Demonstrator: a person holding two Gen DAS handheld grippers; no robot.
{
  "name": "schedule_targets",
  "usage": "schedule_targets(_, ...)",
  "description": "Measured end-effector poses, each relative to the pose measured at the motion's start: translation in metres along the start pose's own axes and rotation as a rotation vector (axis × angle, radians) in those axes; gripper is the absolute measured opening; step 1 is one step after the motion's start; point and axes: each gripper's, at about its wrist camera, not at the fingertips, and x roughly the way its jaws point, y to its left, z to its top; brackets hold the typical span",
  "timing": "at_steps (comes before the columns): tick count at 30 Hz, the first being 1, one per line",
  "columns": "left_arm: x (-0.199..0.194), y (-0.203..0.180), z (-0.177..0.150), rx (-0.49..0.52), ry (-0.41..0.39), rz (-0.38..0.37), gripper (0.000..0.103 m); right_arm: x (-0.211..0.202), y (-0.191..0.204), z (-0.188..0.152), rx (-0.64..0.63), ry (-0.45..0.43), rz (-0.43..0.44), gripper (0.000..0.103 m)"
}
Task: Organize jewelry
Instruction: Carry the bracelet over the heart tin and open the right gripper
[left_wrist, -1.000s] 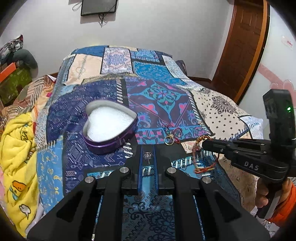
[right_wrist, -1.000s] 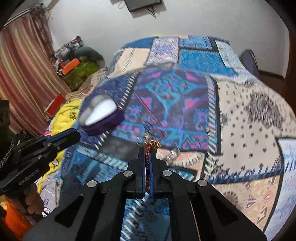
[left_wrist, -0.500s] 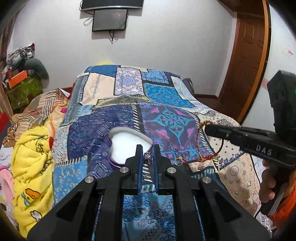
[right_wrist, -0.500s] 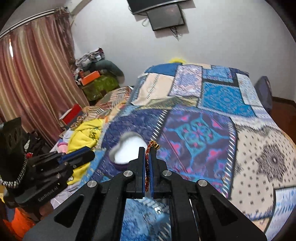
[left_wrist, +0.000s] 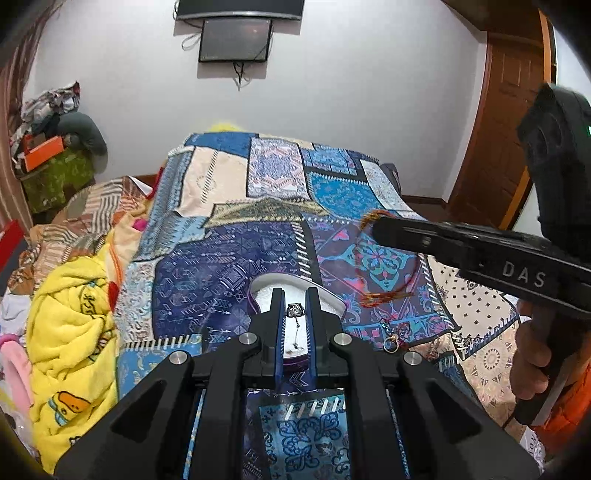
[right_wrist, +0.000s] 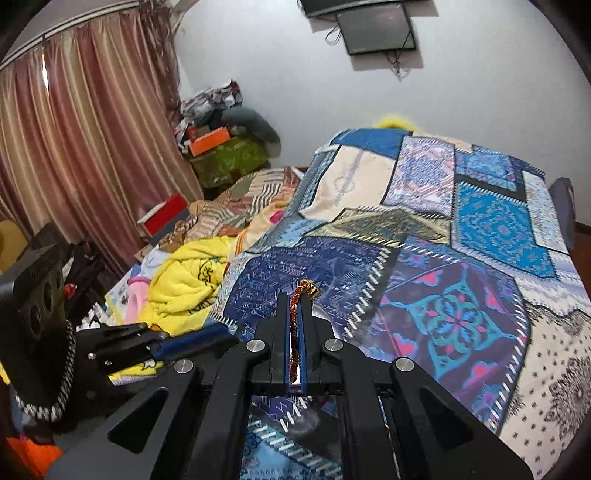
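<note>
The left hand-held gripper (left_wrist: 295, 314) is clenched on a small silver pendant (left_wrist: 295, 310), pinched near its fingertips, with a thin chain dangling down between the blue pads. Directly beneath and ahead of those fingertips sits the heart-shaped box (left_wrist: 334, 300), purple-walled with a white lining, resting on the patchwork bedspread (left_wrist: 221, 269) of the bed. The right hand-held gripper (right_wrist: 295, 306) is clamped on a red-and-gold braided bracelet (right_wrist: 304, 286), whose gold end pokes above the fingertips; in the left wrist view the bracelet's loop hangs free below that gripper, above the bedspread. A gold ring (left_wrist: 390, 345) and other small pieces lie on the bedspread just right of the box. A yellow towel (left_wrist: 70, 325) is bunched at the bed's left side.
</note>
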Motion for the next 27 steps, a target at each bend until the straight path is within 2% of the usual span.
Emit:
schedule_targets(9, 0.042, -0.002, -0.012, 0.014, 0.097, -0.03, 0.009, 0.034, -0.004, 0.002, -0.038, 0.115, 0.016, 0.003)
schedule_targets(17, 0.053, -0.003, -0.014, 0.043, 0.11, -0.015, 0.009, 0.045, -0.007, 0.005, -0.037, 0.176, 0.038, 0.005)
schedule_targets(19, 0.054, 0.0, -0.014, 0.037, 0.116, -0.007, 0.009, 0.044, -0.007, 0.006, -0.035, 0.19, 0.039, 0.009)
schedule_targets(23, 0.052, 0.008, -0.012, 0.013, 0.12, -0.003, 0.018, 0.035, -0.005, 0.008, -0.049, 0.165, 0.018, 0.039)
schedule_targets(27, 0.042, 0.013, -0.008, 0.002, 0.094, 0.021, 0.024, 0.019, -0.001, 0.011, -0.073, 0.116, -0.027, 0.041)
